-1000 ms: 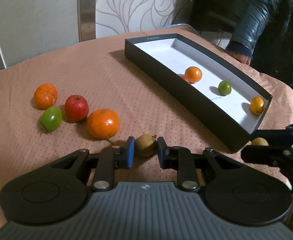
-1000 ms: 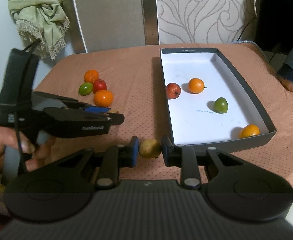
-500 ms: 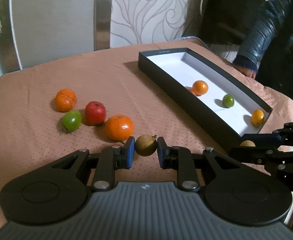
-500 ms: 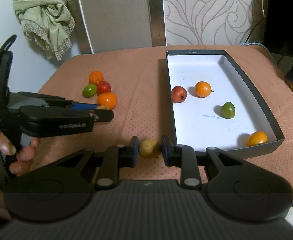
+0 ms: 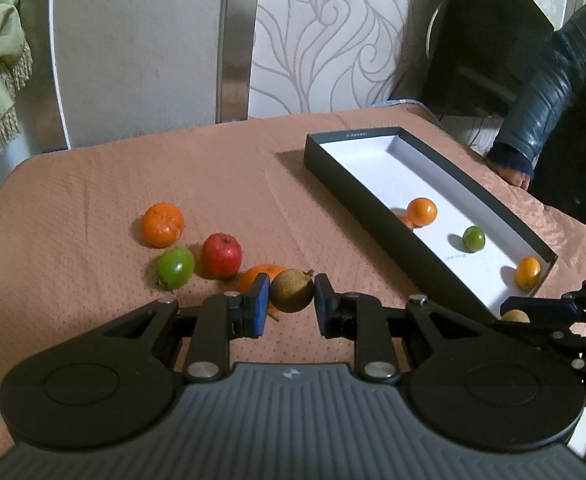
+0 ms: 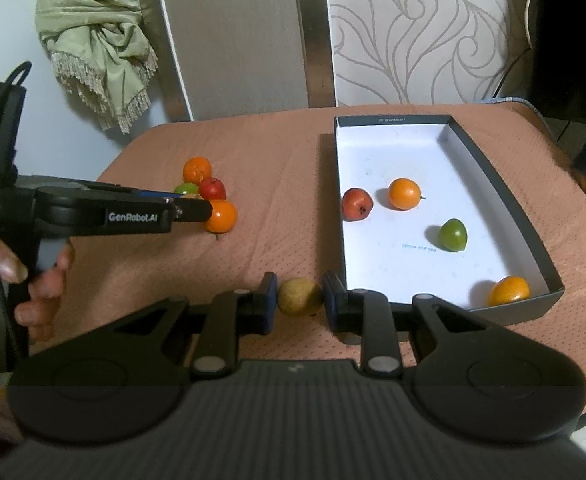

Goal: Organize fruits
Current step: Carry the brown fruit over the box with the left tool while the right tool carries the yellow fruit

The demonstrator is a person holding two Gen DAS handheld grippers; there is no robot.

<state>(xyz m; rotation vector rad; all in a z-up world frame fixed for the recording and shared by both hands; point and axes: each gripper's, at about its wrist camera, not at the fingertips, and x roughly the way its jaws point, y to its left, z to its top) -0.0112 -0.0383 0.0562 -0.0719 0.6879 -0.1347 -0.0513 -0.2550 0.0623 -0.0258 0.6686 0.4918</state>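
Note:
My left gripper (image 5: 291, 292) is shut on a small brown fruit (image 5: 291, 290), held above the cloth. Behind it lie an orange (image 5: 162, 225), a green fruit (image 5: 175, 267), a red apple (image 5: 221, 255) and a second orange (image 5: 257, 276), partly hidden by the left pad. My right gripper (image 6: 299, 297) is shut on a yellow-brown fruit (image 6: 299, 297) just left of the near corner of the black box (image 6: 535, 240). In the box lie a red fruit (image 6: 357, 204), an orange (image 6: 404, 194), a green fruit (image 6: 453, 235) and a small orange (image 6: 509, 290).
A salmon cloth (image 5: 93, 192) covers the table. A person's dark sleeve and hand (image 5: 511, 160) rest at the far right edge. A green fringed fabric (image 6: 93, 40) hangs at the back left. Chair backs (image 5: 141, 52) stand behind the table.
The left gripper has risen and pulled back with its brown fruit, so more of the table and wall shows. The right gripper has stayed put with its fruit.

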